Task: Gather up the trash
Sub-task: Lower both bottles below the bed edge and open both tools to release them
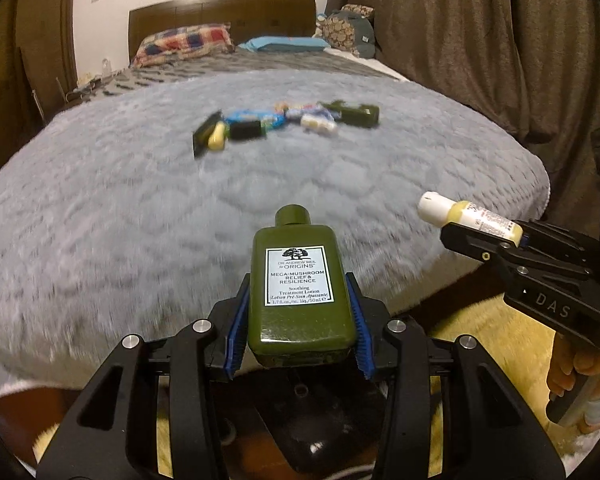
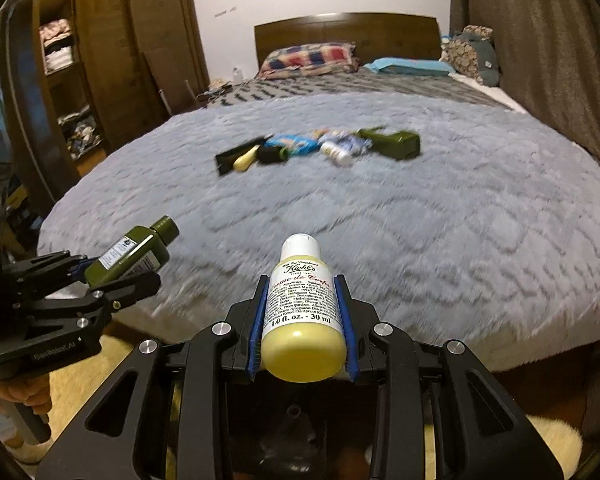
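My left fingers (image 1: 298,320) pinch a rigid, slick green bottle (image 1: 298,284) low on its body; my right fingers (image 2: 302,320) pinch a light yellow bottle (image 2: 302,312) likewise.

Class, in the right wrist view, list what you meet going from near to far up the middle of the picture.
yellow lotion bottle in the right gripper → grey blanket → trash pile → plaid pillow → headboard

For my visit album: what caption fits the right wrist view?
Right hand-held gripper holds a yellow bottle above the bed; more trash lies ahead.
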{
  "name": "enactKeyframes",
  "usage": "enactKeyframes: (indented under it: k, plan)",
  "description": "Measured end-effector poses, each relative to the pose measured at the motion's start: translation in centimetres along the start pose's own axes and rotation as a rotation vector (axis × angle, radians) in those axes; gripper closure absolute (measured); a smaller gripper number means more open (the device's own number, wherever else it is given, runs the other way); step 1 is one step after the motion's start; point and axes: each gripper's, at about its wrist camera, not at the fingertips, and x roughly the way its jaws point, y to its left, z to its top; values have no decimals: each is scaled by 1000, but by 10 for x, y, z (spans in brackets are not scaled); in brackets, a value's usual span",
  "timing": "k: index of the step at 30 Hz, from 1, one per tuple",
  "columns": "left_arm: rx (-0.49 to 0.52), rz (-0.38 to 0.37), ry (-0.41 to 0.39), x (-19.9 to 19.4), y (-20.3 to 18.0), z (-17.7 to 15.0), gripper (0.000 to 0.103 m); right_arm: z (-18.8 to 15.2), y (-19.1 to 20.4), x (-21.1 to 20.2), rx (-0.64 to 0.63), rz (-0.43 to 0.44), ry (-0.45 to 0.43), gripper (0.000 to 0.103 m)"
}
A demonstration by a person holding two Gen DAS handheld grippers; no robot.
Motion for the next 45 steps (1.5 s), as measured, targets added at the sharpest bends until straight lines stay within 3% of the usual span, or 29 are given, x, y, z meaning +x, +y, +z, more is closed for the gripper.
enactKeyframes:
  k: [5, 13, 28, 35, 45]
  plan:
    - [-24, -17, 70, 9, 2, -33, 62, -28, 5, 11, 13, 29, 79, 71]
    - [-41, -51, 212, 39, 0, -79, 62, -67, 10, 40, 19, 8, 210, 71]
    - [-78, -84, 416, 104, 5, -118, 62, -112, 10, 100, 49, 32, 429, 71]
    - [-79, -89, 485, 117, 10, -127, 62, -120, 6, 118, 78, 24, 482, 71]
    - [-80, -81, 512, 126, 6, -132, 61, -122, 5, 126, 83, 17, 500, 68]
